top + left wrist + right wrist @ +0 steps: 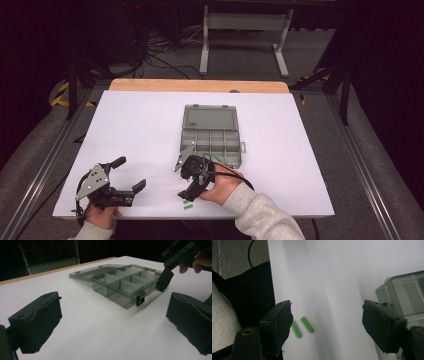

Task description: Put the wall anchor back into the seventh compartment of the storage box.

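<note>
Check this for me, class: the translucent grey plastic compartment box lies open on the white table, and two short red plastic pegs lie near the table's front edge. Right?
One detail is wrong: the two short plastic pegs are green, not red, as the right gripper view shows. The translucent grey plastic compartment box does lie open on the white table, and the pegs do lie near its front edge.

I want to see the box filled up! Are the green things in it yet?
Not yet. The grey box already lies open, its compartments looking empty. The right gripper hangs open above the two green pegs near the table's front edge, touching neither. The left gripper waits open. Picking up both pegs remains.
</note>
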`<state>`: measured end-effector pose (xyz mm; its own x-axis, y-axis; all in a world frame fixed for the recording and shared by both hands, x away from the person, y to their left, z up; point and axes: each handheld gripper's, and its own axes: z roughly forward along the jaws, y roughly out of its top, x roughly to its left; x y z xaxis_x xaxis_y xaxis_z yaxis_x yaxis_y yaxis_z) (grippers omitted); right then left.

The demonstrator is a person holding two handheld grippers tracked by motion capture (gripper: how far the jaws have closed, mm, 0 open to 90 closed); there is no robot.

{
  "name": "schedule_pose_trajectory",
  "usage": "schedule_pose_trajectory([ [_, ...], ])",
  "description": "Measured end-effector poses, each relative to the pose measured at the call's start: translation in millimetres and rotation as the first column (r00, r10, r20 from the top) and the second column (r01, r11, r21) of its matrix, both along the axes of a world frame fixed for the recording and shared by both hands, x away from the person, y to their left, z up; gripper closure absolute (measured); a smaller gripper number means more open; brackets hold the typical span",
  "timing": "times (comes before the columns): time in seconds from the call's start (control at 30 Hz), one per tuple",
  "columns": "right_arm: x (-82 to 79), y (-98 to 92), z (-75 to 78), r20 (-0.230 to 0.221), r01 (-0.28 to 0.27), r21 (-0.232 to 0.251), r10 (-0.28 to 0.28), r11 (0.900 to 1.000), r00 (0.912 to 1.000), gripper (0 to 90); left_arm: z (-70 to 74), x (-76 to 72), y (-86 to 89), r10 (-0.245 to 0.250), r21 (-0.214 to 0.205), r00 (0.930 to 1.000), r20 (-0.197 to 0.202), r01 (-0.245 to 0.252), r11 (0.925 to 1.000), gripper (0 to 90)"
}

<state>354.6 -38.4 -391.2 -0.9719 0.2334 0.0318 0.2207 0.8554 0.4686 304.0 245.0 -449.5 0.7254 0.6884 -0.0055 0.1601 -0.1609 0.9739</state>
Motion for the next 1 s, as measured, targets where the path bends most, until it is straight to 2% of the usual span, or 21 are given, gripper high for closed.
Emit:
schedule_pose_trajectory([
  [0.3,-4.6,4.5,-15.9,-0.019,-0.015,-0.022,0.014,0.9996,0.9997,26.3,-0.3,-0.1,-0.5,0.000,-0.001,1.0000,-0.003,0.000,1.0000,0.5],
  [0.57,-6.5,7.3,-24.6,-0.032,-0.021,-0.045,0.019,0.9987,0.9993,28.0,-0.2,0.0,0.1,-0.001,0.000,1.0000,-0.002,0.001,1.0000,0.5],
  [0.87,-9.7,11.8,-33.3,-0.025,-0.036,-0.076,0.034,0.9965,0.9991,29.7,-0.2,-0.1,-0.3,-0.002,0.001,1.0000,-0.001,0.002,1.0000,0.5],
  [1.0,-9.8,12.6,-35.7,-0.036,-0.025,-0.083,0.022,0.9962,0.9991,31.9,-0.3,-0.1,-0.3,-0.001,0.000,1.0000,-0.002,0.001,1.0000,0.5],
])
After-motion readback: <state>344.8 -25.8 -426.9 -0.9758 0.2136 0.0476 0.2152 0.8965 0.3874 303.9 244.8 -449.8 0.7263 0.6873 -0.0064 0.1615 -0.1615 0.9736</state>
